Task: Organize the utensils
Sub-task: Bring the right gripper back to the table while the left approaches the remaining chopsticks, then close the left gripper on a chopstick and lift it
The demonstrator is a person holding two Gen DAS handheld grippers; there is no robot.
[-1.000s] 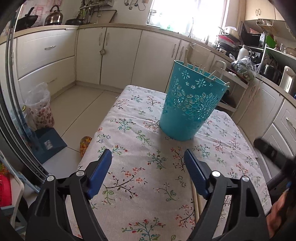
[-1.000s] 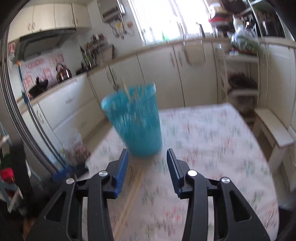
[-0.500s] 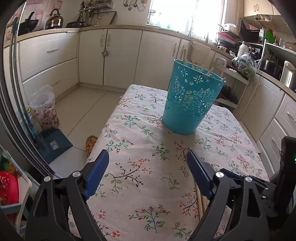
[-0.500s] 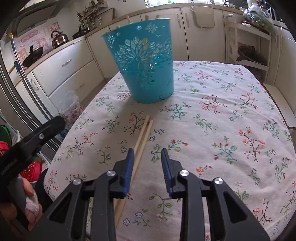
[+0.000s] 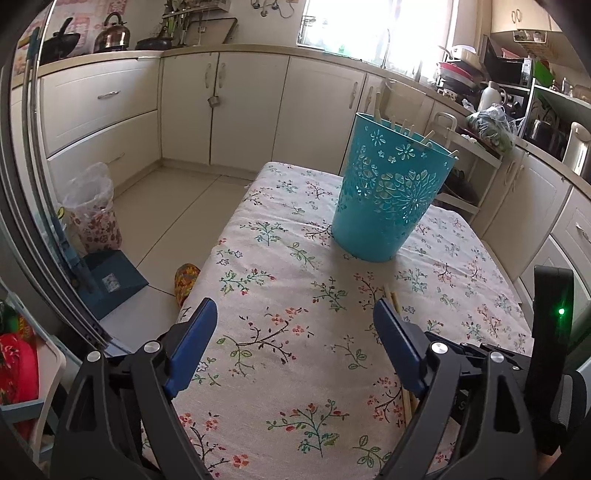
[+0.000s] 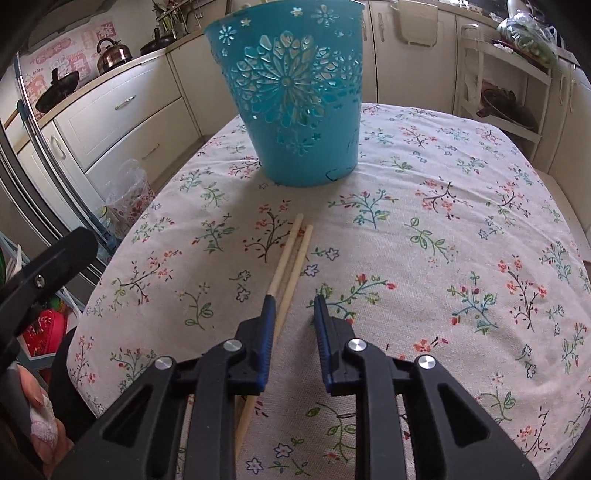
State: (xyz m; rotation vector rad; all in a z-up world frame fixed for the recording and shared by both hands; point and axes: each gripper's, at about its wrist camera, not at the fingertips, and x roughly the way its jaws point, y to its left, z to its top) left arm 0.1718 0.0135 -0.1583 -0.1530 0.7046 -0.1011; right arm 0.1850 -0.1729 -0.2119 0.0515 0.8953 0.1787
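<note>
- Chopsticks [image 6: 291, 258]: flat on tablecloth [image 6: 443, 258], one between right gripper [image 6: 293, 306] fingers, which stand apart, likely lined up for grasping.
- Left gripper [image 5: 295, 325]: fingers wide apart, empty; blue holder [image 5: 388, 199] well ahead.

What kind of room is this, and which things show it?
Most likely a home kitchen: cream cabinets under a countertop, a kettle beside a pan, and a table with a floral tablecloth bearing a teal utensil basket.

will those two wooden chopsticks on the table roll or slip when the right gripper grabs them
The two pale wooden chopsticks look thin, stiff and light. Being slender, they may roll on the floral tablecloth. The right gripper straddles only one, so the other would probably stay behind.
</note>
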